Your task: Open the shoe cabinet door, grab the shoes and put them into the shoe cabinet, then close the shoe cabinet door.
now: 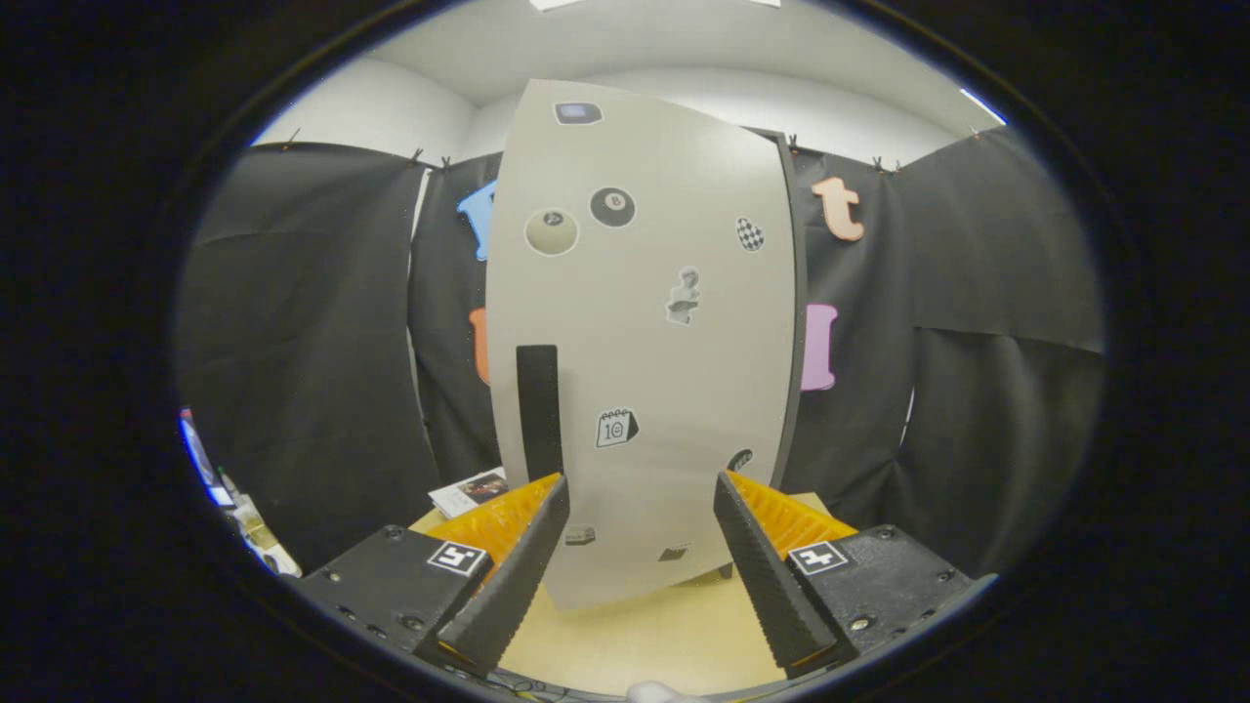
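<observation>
Facing the shut cabinet door (645, 342), the gripper (640, 488) is spread wide, gripping nothing; its handle (538, 410) stands just ahead.

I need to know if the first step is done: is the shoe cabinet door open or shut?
Shut, it seems: the cabinet door faces the open gripper flat, black handle ahead, no interior visible.

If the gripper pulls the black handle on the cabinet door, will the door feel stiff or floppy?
Probably stiff: the cabinet door looks like one flat rigid panel. It likely swings rather than slides, though no hinge is visible. The handle, a vertical strip, should suit the open gripper.
</observation>
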A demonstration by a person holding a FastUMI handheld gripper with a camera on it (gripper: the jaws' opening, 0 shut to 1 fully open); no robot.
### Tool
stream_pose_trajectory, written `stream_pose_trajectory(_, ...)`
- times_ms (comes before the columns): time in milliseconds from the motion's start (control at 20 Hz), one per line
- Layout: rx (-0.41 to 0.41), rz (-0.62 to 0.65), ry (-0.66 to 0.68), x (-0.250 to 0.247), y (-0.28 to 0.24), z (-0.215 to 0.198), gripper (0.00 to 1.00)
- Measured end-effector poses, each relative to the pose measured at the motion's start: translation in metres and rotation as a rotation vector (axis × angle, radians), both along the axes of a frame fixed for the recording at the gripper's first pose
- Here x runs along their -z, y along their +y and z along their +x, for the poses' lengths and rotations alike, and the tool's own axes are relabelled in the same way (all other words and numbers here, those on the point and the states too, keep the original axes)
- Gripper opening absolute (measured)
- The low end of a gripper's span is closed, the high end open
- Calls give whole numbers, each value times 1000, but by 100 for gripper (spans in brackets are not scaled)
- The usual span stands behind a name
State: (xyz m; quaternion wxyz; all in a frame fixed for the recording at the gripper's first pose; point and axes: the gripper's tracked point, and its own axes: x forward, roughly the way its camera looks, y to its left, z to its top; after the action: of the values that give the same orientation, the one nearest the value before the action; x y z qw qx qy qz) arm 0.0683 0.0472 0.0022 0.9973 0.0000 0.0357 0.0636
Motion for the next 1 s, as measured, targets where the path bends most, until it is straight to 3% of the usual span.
stream_pose_trajectory(450,88,11,-39,-17,-37,-57,98)
stream_pose_trajectory(1000,159,36,-56,-4,-70,-126,98)
